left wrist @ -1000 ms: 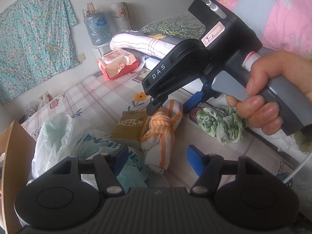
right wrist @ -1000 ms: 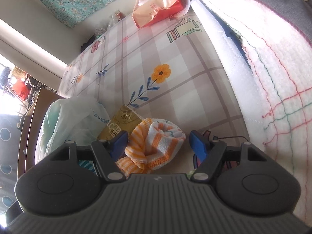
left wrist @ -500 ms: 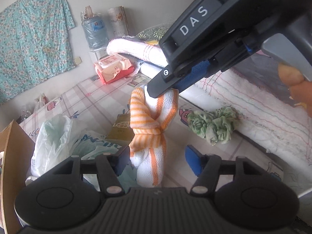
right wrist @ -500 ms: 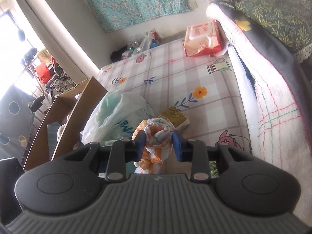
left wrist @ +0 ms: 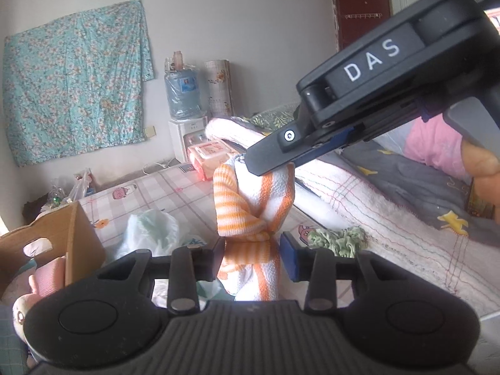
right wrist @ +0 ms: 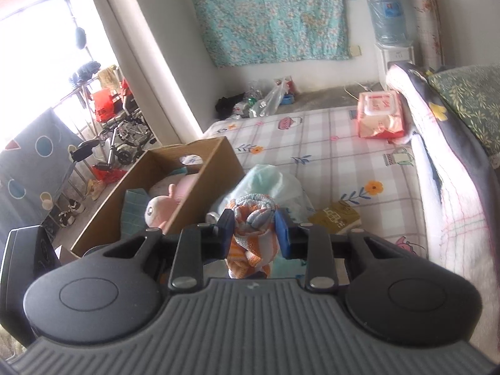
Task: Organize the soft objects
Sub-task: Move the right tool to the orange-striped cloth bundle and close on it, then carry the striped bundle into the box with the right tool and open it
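My right gripper (right wrist: 253,232) is shut on a knotted orange-and-white striped towel (right wrist: 253,234) and holds it in the air above the bed. In the left wrist view the towel (left wrist: 253,215) hangs from the right gripper (left wrist: 268,161), and its lower part hangs between the fingers of my open left gripper (left wrist: 251,257). A crumpled green cloth (left wrist: 337,239) lies on the bed. A cardboard box (right wrist: 162,193) holds a pink plush toy (right wrist: 162,206) to the left.
A white plastic bag (right wrist: 268,184) and a brown packet (right wrist: 334,217) lie on the checked sheet (right wrist: 328,156). A wet-wipes pack (right wrist: 379,118) lies near the rolled blankets (right wrist: 453,187) on the right. A water dispenser (left wrist: 184,106) stands at the wall.
My right gripper closed on the striped towel and lifted it off the bed. Both grippers rose; the box now shows in both views.
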`<action>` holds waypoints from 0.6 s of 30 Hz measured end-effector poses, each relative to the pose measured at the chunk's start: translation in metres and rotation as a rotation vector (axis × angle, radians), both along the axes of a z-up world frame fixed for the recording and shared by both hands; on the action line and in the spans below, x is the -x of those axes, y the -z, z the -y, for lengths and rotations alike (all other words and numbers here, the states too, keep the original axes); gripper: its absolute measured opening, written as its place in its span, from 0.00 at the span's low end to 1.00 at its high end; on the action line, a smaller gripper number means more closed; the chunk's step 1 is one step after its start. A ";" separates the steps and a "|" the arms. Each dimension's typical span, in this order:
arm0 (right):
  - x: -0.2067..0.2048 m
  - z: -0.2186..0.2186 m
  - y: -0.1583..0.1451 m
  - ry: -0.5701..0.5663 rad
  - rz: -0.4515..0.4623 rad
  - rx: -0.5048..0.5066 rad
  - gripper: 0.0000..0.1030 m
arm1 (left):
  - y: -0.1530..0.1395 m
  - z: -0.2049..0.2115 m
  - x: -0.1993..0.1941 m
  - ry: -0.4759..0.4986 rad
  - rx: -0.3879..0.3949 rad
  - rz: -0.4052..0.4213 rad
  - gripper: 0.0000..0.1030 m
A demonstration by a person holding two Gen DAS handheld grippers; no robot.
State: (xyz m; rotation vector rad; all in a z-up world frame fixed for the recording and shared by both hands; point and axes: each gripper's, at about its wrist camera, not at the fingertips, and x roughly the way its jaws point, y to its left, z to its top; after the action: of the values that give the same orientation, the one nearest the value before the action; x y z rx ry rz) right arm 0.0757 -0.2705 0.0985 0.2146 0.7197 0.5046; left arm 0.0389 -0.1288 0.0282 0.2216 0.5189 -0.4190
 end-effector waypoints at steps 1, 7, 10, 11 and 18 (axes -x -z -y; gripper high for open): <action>0.003 -0.010 -0.007 -0.024 0.012 -0.005 0.26 | -0.006 -0.010 0.006 -0.018 0.014 0.011 0.39; 0.010 -0.087 -0.042 -0.209 0.056 -0.066 0.14 | -0.034 -0.081 0.030 -0.183 0.066 0.039 0.37; -0.001 -0.135 -0.047 -0.299 0.041 -0.103 0.14 | -0.042 -0.119 0.033 -0.280 0.082 0.027 0.35; -0.006 -0.150 -0.047 -0.330 0.027 -0.119 0.14 | -0.045 -0.136 0.031 -0.322 0.089 0.017 0.35; -0.049 -0.275 -0.035 -0.500 -0.169 -0.225 0.15 | -0.054 -0.240 0.028 -0.498 0.111 -0.095 0.34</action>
State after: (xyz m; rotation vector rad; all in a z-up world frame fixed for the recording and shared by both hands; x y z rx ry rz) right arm 0.1245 0.0049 0.1332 0.2910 0.8854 1.0567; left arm 0.0113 0.1112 0.0824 -0.0379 0.6200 0.0279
